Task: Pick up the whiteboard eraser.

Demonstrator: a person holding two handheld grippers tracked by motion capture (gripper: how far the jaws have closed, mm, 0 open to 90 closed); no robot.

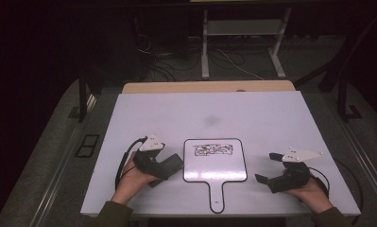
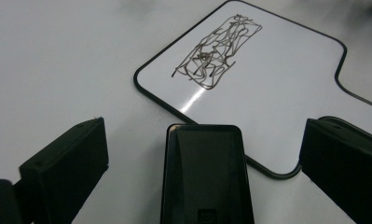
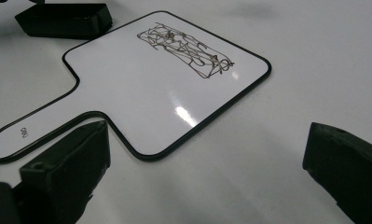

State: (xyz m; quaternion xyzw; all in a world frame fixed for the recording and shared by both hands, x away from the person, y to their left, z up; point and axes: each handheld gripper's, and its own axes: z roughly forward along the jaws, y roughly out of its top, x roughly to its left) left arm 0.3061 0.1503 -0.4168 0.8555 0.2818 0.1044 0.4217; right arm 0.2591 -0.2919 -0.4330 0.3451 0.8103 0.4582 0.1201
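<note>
A paddle-shaped whiteboard with a black rim lies flat at the front middle of the white table, handle toward me. A dark scribble covers its upper part, also seen in the left gripper view and the right gripper view. A black rectangular eraser lies on the table at the board's left edge. My left gripper stands open around the eraser, with a gap on each side. My right gripper is open and empty, right of the board. In the high view the left gripper and right gripper flank the board.
A faint grey smudge marks the table behind the board. A wooden edge shows at the table's far side. Beyond it stand a white metal frame and cables on the dark floor.
</note>
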